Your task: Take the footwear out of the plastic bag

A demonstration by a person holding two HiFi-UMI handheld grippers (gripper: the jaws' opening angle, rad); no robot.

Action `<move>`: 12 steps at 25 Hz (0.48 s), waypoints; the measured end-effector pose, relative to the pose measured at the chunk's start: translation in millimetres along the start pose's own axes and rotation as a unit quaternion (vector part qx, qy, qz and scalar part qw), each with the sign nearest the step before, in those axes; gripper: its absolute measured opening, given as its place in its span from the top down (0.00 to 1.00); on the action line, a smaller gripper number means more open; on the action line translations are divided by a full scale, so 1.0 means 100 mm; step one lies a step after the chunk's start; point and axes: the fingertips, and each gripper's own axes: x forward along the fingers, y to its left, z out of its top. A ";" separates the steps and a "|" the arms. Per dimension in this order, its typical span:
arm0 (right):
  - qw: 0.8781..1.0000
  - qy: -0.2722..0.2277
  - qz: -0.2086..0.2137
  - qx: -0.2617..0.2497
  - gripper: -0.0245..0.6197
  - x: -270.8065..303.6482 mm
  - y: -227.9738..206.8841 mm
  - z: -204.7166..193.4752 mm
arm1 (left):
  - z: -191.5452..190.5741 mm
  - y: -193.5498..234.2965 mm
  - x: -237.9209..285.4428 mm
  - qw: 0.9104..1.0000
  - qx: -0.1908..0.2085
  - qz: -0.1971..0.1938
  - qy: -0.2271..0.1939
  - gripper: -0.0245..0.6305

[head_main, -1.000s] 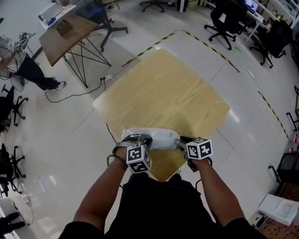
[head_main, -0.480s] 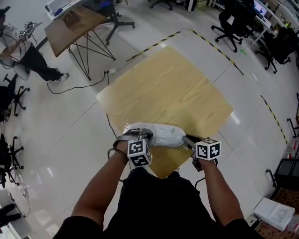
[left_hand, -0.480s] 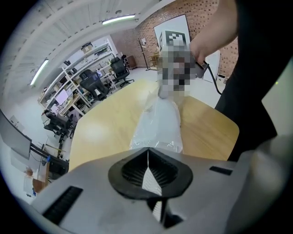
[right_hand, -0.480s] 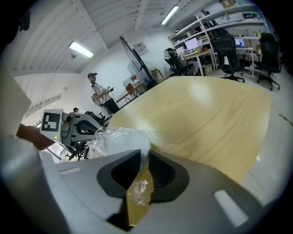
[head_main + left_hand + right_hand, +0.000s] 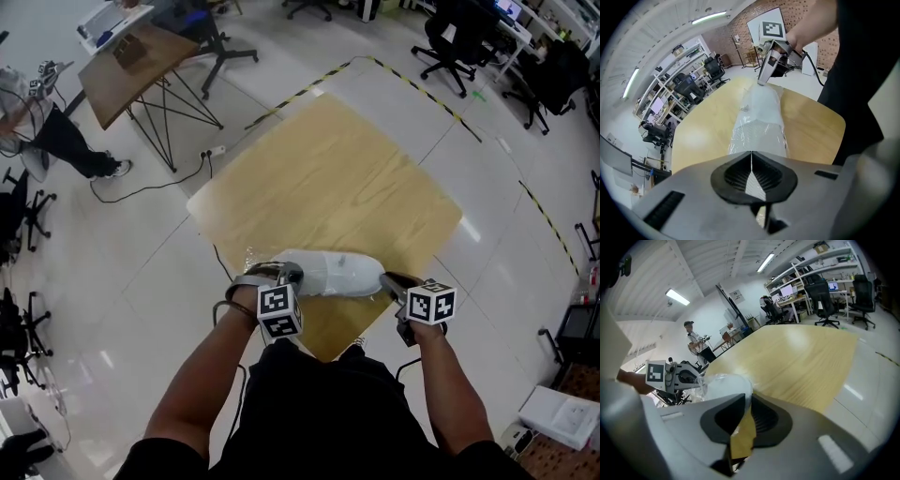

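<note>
A white shoe [image 5: 333, 274] in a clear plastic bag [image 5: 758, 123] lies near the front corner of the wooden table [image 5: 328, 178]. My left gripper [image 5: 284, 275] is shut on the bag's crinkled left end, and a strip of film shows between its pads [image 5: 751, 174]. My right gripper [image 5: 387, 280] is at the shoe's right end, its jaws closing. The white tip of the shoe [image 5: 723, 386] sits pinched between them. In the left gripper view the right gripper [image 5: 765, 77] meets the far end of the bag.
A second wooden table [image 5: 131, 66] on black legs stands at the far left, with a person [image 5: 47, 131] beside it. A cable [image 5: 150, 187] runs across the floor. Office chairs [image 5: 450, 37] and yellow-black floor tape [image 5: 412, 89] lie beyond the table.
The right gripper has moved right and its jaws have narrowed onto the shoe's end. The shoe now reaches further right, stretched out from the left gripper, which has stayed put.
</note>
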 end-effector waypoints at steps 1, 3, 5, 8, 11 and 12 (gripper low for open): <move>1.000 0.000 -0.003 0.002 0.89 -0.02 -0.03 0.00 | 0.00 0.00 0.01 1.000 0.003 -0.001 0.002 0.94; 1.000 -0.001 -0.006 0.004 0.90 -0.06 -0.07 -0.02 | -0.01 -0.01 0.01 1.000 0.008 -0.003 0.004 0.94; 1.000 -0.001 -0.010 0.004 0.90 -0.10 -0.11 -0.02 | -0.03 -0.01 0.02 1.000 0.011 -0.005 0.007 0.94; 1.000 -0.003 -0.017 0.004 0.90 -0.16 -0.20 -0.03 | -0.03 0.01 0.02 1.000 0.024 -0.001 0.015 0.94; 1.000 -0.007 -0.026 0.011 0.90 -0.26 -0.31 -0.06 | -0.03 0.04 0.02 0.999 0.030 0.005 0.021 0.94; 0.999 -0.008 -0.029 0.014 0.90 -0.28 -0.34 -0.08 | -0.06 0.05 0.01 0.999 0.031 0.006 0.024 0.94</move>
